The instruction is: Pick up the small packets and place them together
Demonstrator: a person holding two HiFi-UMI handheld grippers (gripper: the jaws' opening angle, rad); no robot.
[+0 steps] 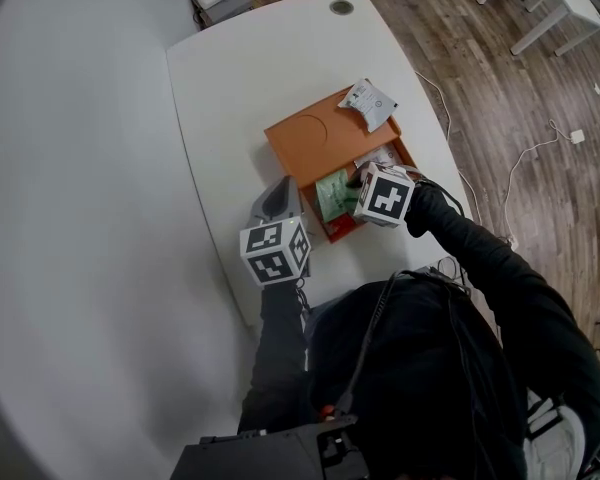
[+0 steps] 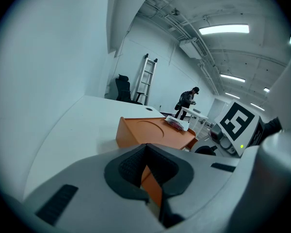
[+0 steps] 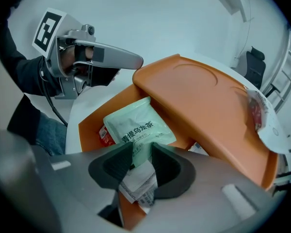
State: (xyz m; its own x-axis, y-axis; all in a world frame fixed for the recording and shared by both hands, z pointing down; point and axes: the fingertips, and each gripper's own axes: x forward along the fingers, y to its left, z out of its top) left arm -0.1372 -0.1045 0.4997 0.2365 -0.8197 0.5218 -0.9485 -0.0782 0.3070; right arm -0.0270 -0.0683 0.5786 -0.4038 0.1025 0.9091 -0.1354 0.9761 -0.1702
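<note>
- White table [image 1: 230, 98] carries an orange box [image 1: 325, 230], with its lid [image 1: 315, 133] lying across the far half.
- Left gripper [image 1: 277, 200] sits at the box's left corner with its jaws closed on an orange edge. It looks like a steadying hold, clear of the packets.
- Green tea packet [image 3: 136, 125] lies flat in the open part of the box, its long axis running straight away from the right jaws. A small red packet [image 3: 104, 136] peeks out at its left.
- Right gripper [image 3: 141, 154] points steeply down into the box, jaws apart. The green packet's near end and a white printed packet [image 3: 138, 186] sit between the pads, not clearly pinched. It is by far the nearer tool, so the pick falls to it.
- White-and-red packet [image 1: 368, 101] rests on the lid's far right edge, apart from the others.
</note>
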